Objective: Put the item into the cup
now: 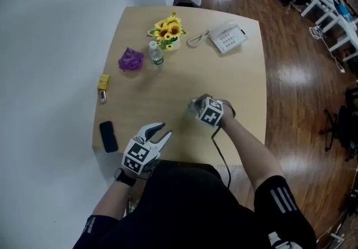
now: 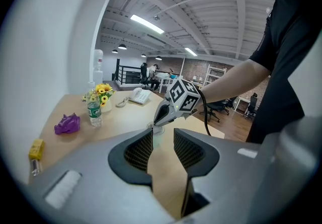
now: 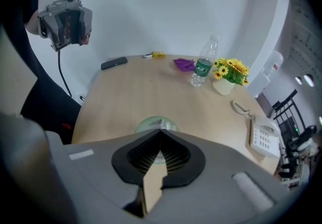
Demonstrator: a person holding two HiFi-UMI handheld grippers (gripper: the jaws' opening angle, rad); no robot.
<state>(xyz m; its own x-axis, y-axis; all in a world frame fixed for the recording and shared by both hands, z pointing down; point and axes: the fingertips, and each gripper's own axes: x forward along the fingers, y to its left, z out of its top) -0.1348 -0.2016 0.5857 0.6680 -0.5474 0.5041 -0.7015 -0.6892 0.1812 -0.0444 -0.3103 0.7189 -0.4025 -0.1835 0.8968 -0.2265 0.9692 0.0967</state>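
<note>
A clear cup [image 1: 192,107] stands upright on the wooden table [image 1: 235,74], right of its middle. My right gripper [image 1: 196,102] is shut over the cup, and its tips appear to pinch the rim. In the right gripper view the closed jaws [image 3: 160,130] cover the near part of the cup's round mouth [image 3: 151,122]. My left gripper [image 1: 163,129] hovers open and empty by the table's front edge. In the left gripper view its jaws [image 2: 163,132] frame the cup [image 2: 156,136] and the right gripper [image 2: 152,125] at the rim.
A purple crumpled item [image 1: 130,59], a water bottle [image 1: 156,55] and a pot of sunflowers [image 1: 168,29] stand at the back. A white telephone [image 1: 226,36] is at the back right. A yellow item [image 1: 103,81] and a black phone [image 1: 108,136] lie along the left edge.
</note>
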